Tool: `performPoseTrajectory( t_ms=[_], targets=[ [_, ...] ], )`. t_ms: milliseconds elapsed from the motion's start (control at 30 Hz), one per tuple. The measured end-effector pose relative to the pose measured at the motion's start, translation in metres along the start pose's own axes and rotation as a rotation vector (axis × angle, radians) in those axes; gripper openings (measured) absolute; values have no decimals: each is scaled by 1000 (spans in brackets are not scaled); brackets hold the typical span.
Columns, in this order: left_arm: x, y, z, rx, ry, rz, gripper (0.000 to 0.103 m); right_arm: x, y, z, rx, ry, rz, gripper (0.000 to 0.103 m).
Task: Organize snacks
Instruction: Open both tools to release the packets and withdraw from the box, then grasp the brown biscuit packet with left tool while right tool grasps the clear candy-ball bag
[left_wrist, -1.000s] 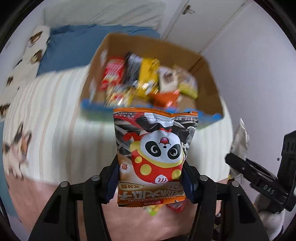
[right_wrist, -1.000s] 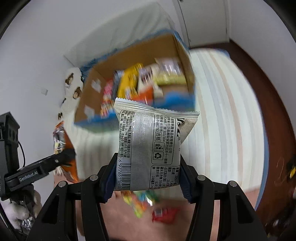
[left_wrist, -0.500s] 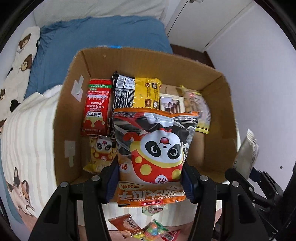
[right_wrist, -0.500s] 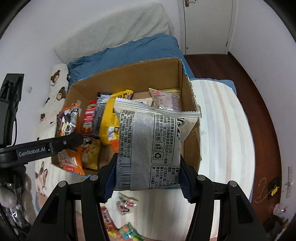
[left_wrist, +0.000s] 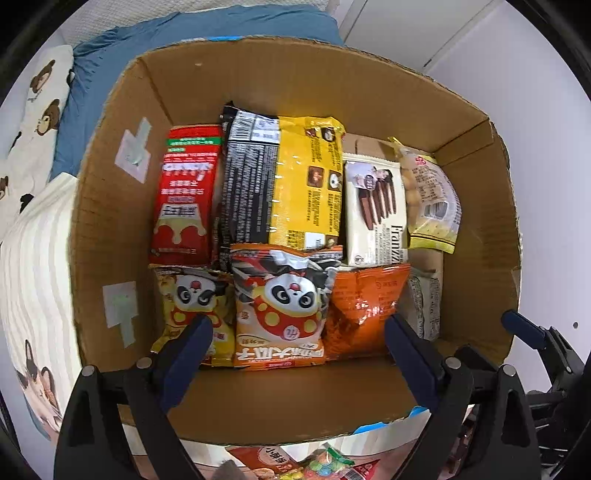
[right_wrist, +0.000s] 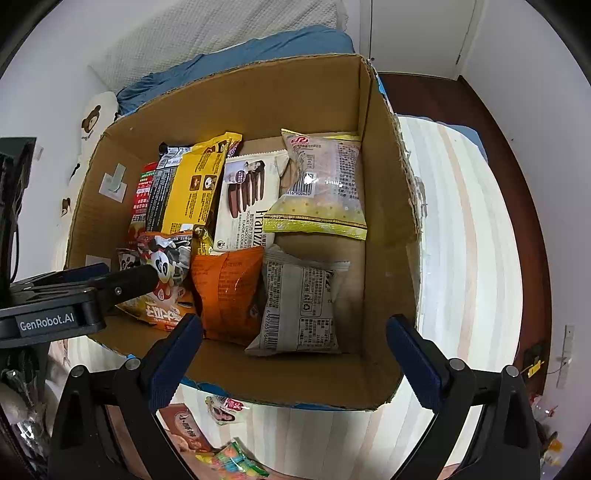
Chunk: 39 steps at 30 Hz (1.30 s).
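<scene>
An open cardboard box (left_wrist: 110, 206) on the striped bed holds two rows of snack packs. The orange panda bag (left_wrist: 282, 310) lies in the front row between a yellow panda bag (left_wrist: 192, 306) and an orange pack (left_wrist: 364, 306). My left gripper (left_wrist: 299, 354) is open above it, empty. The grey-white pack (right_wrist: 301, 302) lies in the box's front right corner. My right gripper (right_wrist: 295, 354) is open above it, empty. The box also shows in the right wrist view (right_wrist: 388, 206). The left gripper's finger (right_wrist: 125, 284) reaches in from the left there.
The back row holds a red pack (left_wrist: 184, 195), a black-and-yellow pack (left_wrist: 284, 177), a white cookie box (left_wrist: 375, 206) and a pale yellow bag (left_wrist: 432, 199). Loose snacks (right_wrist: 229, 458) lie on the bed before the box. A blue pillow (left_wrist: 207, 26) lies behind.
Both grippers moved in over the box and opened. The orange panda bag dropped from the left gripper and the grey-white pack from the right; both now lie in the box's front row.
</scene>
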<state>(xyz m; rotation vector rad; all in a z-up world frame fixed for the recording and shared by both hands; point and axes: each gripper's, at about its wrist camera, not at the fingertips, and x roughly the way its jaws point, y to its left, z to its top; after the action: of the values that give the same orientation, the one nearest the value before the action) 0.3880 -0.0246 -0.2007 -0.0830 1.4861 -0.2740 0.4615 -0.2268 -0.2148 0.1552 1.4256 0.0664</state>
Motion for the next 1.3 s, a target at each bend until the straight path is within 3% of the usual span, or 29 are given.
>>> performPoseTrajectory(
  t_ms=[267, 867, 1300],
  targets=[
    [-34, 1, -22, 13, -134, 86, 95, -20, -1, -7, 35, -58, -6, 101],
    [-130, -9, -88, 29, -407, 159, 95, -99, 28, -50, -12, -262, -40, 101],
    [-158, -15, -134, 41, -466, 164, 95, -146, 36, -93, -26, -351, -18, 101]
  ],
)
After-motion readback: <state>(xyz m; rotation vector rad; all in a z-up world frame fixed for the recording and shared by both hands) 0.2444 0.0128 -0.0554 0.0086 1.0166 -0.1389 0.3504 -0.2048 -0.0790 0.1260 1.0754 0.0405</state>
